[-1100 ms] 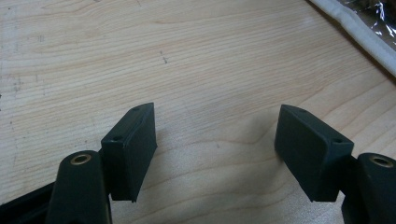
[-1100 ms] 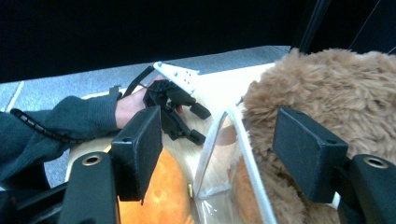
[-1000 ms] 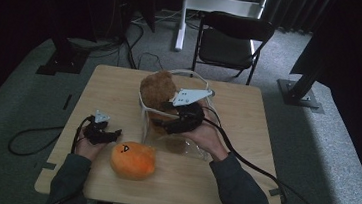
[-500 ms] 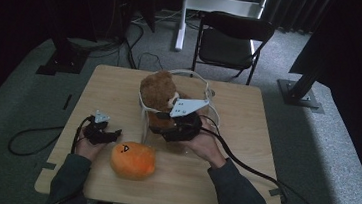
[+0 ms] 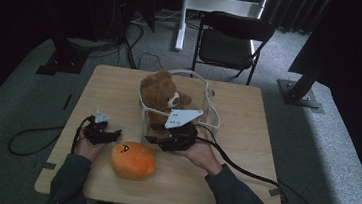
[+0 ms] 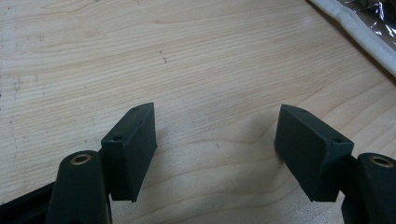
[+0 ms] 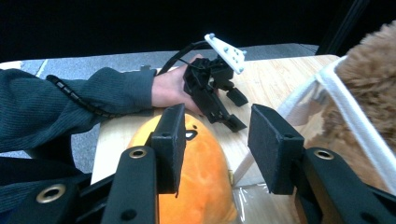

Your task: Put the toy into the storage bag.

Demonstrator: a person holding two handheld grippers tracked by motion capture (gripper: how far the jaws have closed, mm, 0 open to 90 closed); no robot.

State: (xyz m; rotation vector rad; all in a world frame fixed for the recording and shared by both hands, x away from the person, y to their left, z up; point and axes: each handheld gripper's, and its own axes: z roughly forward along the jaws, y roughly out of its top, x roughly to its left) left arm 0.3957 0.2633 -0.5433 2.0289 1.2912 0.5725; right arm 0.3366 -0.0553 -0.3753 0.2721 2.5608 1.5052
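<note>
— Where are your hands just now?

— My left gripper [image 5: 110, 134] rests on the wooden surface [image 5: 247, 123] at the near left, its fingers [image 6: 130, 144] spread wide with only bare wood between them. My right gripper [image 5: 158, 135] hangs low at the near side of the clear basket [image 5: 209, 97] with the white rim.

— And the right fingers?

— They have just been closing, yet they stand apart. In the right gripper view nothing is pressed between the fingers [image 7: 170, 140]; the orange plush toy [image 7: 196, 177] lies just below and beyond them.

— Where does that toy sit on the surface?

— Near the front edge, between my two hands, the orange plush toy [image 5: 133, 160] just right of my left gripper.

— And the bear?

— The brown teddy bear [image 5: 159, 92] sits upright inside the basket, at its far left side, close beside my right gripper.
</note>
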